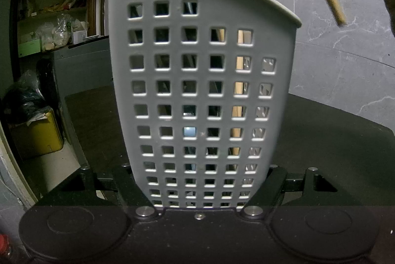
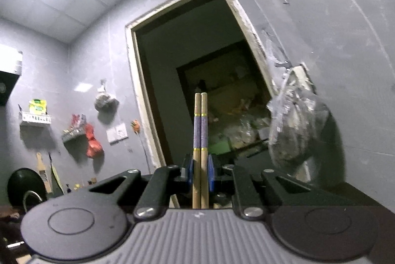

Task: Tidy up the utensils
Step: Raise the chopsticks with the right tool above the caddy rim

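R gripper (image 2: 200,174) jaws clamp chopsticks (image 2: 200,130) upright, pointing ceilingward; L gripper (image 1: 200,186) jaws grip caddy (image 1: 197,81).

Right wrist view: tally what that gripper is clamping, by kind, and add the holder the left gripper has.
Chopsticks, wooden with purple bands, in the right gripper: 2
Grey perforated utensil holder, between the fingers of the left gripper: 1
Total: 3
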